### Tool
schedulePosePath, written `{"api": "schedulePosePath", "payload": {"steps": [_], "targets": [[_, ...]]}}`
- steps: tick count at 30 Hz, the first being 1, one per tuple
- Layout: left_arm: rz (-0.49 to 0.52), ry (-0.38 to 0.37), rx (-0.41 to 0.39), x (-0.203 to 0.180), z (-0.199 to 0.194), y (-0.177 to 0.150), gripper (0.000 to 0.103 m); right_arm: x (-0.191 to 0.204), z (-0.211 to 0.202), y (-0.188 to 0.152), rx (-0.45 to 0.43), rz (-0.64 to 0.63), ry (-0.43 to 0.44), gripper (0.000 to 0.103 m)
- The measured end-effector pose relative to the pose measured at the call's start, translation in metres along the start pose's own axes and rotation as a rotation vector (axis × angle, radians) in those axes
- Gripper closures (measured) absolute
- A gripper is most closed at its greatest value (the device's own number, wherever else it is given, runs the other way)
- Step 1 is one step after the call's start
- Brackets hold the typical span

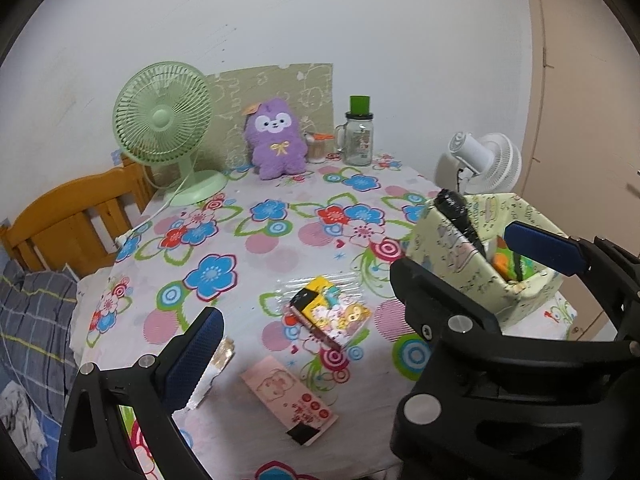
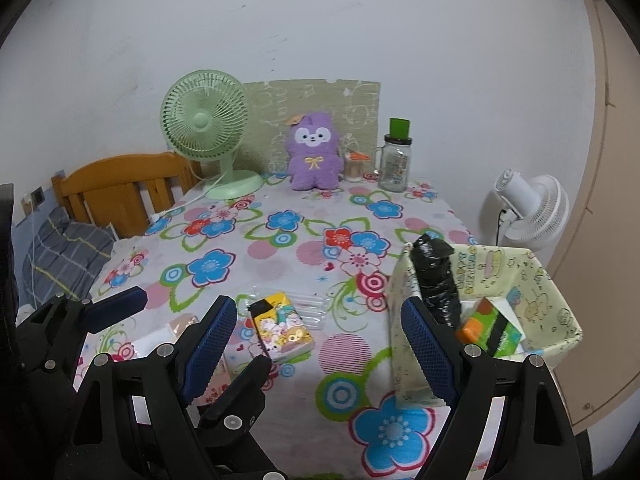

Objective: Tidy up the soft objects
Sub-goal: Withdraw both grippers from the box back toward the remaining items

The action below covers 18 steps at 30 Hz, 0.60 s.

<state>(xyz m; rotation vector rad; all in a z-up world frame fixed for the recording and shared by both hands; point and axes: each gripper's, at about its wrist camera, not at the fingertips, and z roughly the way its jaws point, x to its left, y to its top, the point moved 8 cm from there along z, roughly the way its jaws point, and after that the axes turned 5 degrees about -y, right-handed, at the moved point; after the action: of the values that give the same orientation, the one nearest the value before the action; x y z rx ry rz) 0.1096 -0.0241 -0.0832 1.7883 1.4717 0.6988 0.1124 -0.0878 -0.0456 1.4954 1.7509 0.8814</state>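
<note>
A yellow cartoon tissue pack (image 1: 328,312) (image 2: 282,326) lies on the floral tablecloth (image 1: 280,240) in a clear wrapper. A pink tissue pack (image 1: 290,402) lies nearer me. A pale green fabric box (image 1: 480,264) (image 2: 520,292) at the right holds a black wrapped bundle (image 1: 460,216) (image 2: 436,280) and an orange-green pack (image 2: 490,330). A purple plush toy (image 1: 276,140) (image 2: 314,154) sits at the back. My left gripper (image 1: 360,308) is open and empty above the packs; its finger (image 2: 116,308) shows in the right wrist view. My right gripper (image 2: 320,332) is open and empty between the yellow pack and the box; its finger (image 1: 544,246) is over the box.
A green desk fan (image 1: 164,128) (image 2: 208,128) and a glass jar with a green lid (image 1: 358,136) (image 2: 396,160) stand at the back. A white fan (image 1: 484,164) (image 2: 528,208) stands right of the table. A wooden headboard (image 1: 76,220) and plaid bedding (image 1: 32,320) lie left.
</note>
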Motion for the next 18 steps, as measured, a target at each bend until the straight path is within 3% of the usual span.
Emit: {"api": "schedulePosePath", "payload": {"steps": [18], "targets": [[-0.077,0.039,0.061,0.031,0.022,-0.030,0.001,0.028,0.031,-0.019,0.040,-0.037,0.045,0.016]]}}
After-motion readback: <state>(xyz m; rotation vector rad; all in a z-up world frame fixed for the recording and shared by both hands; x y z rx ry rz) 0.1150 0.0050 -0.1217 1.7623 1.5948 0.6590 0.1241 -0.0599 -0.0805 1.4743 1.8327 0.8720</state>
